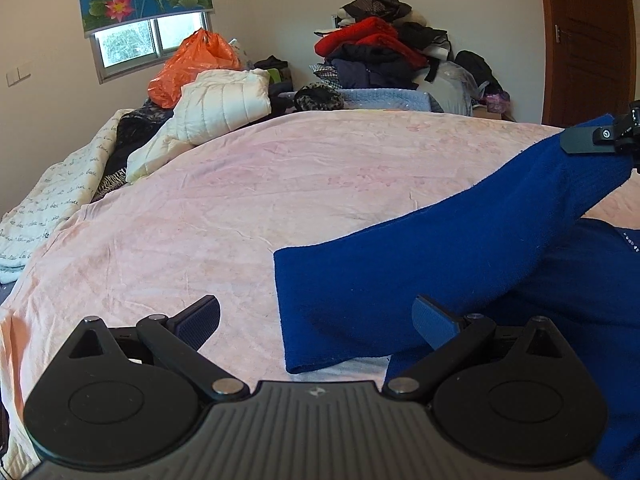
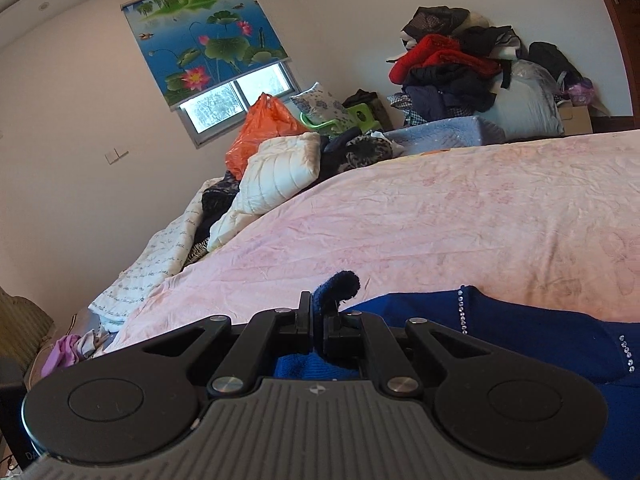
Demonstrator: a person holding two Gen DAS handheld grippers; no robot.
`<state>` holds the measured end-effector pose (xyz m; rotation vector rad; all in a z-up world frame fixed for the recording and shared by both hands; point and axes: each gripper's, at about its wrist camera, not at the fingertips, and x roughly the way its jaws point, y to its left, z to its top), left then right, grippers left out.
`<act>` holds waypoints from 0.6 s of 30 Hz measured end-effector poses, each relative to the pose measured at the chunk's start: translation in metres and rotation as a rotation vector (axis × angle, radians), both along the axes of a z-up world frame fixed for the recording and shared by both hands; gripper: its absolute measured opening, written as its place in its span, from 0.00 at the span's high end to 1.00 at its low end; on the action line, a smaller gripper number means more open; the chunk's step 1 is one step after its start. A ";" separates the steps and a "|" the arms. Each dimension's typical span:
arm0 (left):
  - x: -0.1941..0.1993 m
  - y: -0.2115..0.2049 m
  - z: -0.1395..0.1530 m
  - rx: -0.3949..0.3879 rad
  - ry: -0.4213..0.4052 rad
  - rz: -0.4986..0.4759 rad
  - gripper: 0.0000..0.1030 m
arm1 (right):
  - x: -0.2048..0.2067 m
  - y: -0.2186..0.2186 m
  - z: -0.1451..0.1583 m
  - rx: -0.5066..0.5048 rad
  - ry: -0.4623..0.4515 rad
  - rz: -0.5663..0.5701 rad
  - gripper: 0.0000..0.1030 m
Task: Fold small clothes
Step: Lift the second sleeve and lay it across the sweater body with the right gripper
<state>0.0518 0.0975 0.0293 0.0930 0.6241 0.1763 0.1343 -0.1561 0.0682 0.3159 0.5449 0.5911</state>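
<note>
A blue knit sweater (image 1: 440,276) lies on the pink bedspread (image 1: 248,200) at the right. One sleeve is lifted off the bed and stretches up to the right, where my right gripper (image 1: 588,140) pinches its cuff. My left gripper (image 1: 316,320) is open and empty, low over the bedspread, its right finger beside the sweater's folded edge. In the right wrist view my right gripper (image 2: 318,320) is shut on the blue cuff (image 2: 338,286), which sticks up between the fingers. The sweater body (image 2: 540,336) with small rhinestones lies to its right.
A white quilted jacket (image 1: 224,108), an orange plastic bag (image 1: 192,64) and dark clothes lie at the bed's far left. A tall pile of clothes (image 1: 380,48) stands at the back. A lettered quilt (image 1: 44,200) hangs off the left edge. A wooden door (image 1: 592,40) is at the right.
</note>
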 end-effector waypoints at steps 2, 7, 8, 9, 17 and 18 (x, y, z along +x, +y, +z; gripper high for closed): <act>-0.002 -0.002 0.002 0.007 -0.007 -0.002 0.00 | -0.003 -0.002 0.000 -0.013 -0.008 -0.008 0.92; -0.001 -0.007 0.006 0.013 -0.016 0.000 0.00 | -0.006 -0.012 0.007 -0.013 -0.036 -0.029 0.92; -0.001 -0.009 0.007 0.014 -0.017 -0.002 0.00 | -0.006 -0.013 0.011 -0.013 -0.043 -0.033 0.92; -0.001 -0.011 0.007 0.016 -0.017 -0.005 0.00 | -0.006 -0.014 0.013 -0.017 -0.052 -0.041 0.92; 0.002 -0.023 0.004 0.024 -0.001 -0.033 0.00 | -0.010 -0.052 0.025 -0.043 -0.085 -0.170 0.92; 0.003 -0.024 0.003 0.024 0.005 -0.036 0.00 | -0.011 -0.058 0.023 -0.037 -0.076 -0.185 0.92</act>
